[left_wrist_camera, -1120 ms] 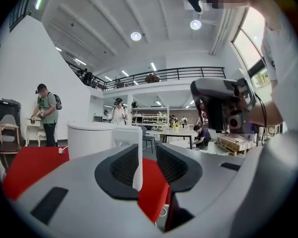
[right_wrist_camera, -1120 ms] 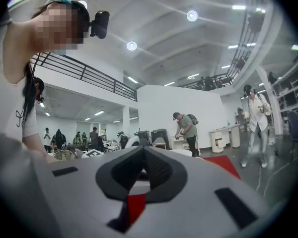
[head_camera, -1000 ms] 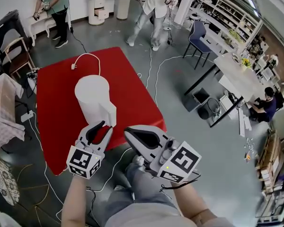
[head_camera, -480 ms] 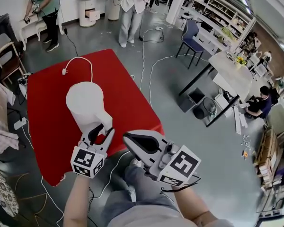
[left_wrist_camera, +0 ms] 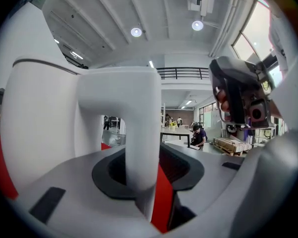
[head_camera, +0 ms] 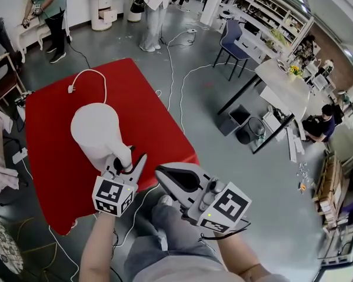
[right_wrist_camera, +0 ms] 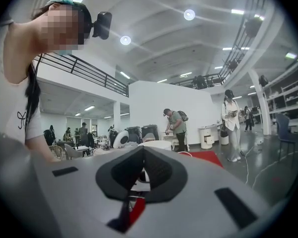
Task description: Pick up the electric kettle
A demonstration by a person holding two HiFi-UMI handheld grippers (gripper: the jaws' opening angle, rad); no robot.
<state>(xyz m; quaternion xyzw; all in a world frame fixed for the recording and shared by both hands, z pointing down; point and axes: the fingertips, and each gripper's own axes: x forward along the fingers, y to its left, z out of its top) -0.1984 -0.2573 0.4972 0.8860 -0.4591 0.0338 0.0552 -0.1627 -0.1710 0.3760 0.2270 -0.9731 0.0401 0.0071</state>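
1. Head view: the electric kettle (head_camera: 97, 133) stands upright on the red surface (head_camera: 153, 116). Its handle (head_camera: 122, 155) is turned towards me, so I approach from this side.
2. My left gripper (head_camera: 131, 159) is at the handle. Its jaws have just been opening and stand wide, with the handle between them, unsqueezed as far as I can judge.
3. My right gripper (head_camera: 160, 172) hangs just beside it, jaws together and empty, kept clear I'd say.
4. Closing on the handle comes next, and the loose cord (head_camera: 87, 74) may drag.
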